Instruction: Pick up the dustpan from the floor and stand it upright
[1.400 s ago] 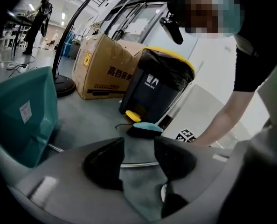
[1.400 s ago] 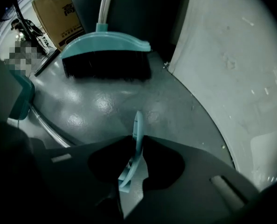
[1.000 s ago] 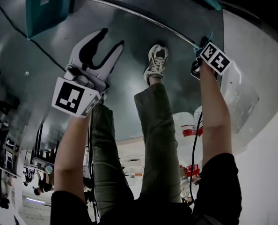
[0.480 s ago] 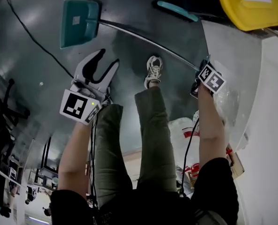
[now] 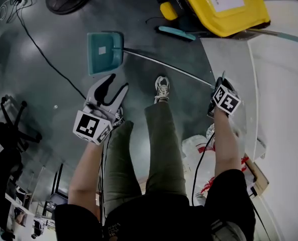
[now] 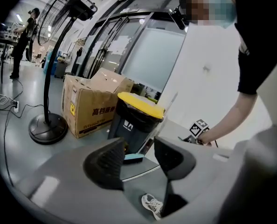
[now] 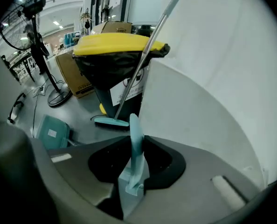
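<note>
You had the pick-up done and the standing-up only begun. Your right gripper (image 5: pixel 218 84) was clamped on the teal grip at the end of the dustpan (image 5: pixel 105 52) handle, the pads pressing it from both sides. From there the metal shaft (image 5: pixel 164 67) slanted away to the teal pan, which sat low over the dark floor ahead of your left gripper (image 5: pixel 118 83), well apart from the yellow-lidded bin (image 5: pixel 224 4). Whether the pan touched the floor I could not tell. Your left gripper hung free with its jaws apart and nothing between them. By my reading, what was left was tipping the handle to vertical, settling the pan on its base, then letting go
</note>
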The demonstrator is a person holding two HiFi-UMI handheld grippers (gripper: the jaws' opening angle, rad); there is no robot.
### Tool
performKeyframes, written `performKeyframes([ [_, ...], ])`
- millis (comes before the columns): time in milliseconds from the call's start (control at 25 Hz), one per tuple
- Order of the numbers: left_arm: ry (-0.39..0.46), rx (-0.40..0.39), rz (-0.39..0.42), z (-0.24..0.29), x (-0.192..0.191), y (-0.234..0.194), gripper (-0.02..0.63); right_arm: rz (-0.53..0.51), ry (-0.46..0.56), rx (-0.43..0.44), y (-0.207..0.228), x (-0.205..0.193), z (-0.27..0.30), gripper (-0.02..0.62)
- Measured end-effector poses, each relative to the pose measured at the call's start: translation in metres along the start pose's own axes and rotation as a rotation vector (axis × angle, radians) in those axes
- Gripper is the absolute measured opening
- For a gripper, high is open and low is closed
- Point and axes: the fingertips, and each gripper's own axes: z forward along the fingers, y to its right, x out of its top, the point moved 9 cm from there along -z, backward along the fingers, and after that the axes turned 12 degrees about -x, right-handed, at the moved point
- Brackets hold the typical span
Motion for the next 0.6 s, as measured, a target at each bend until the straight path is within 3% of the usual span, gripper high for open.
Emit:
performKeyframes([
  [600, 0.062, 0.011, 0.039, -0.064, 0.078, 0.039, 0.215, -0.197, 0.114, -0.182, 0.076, 0.071, -0.103, 0.083],
])
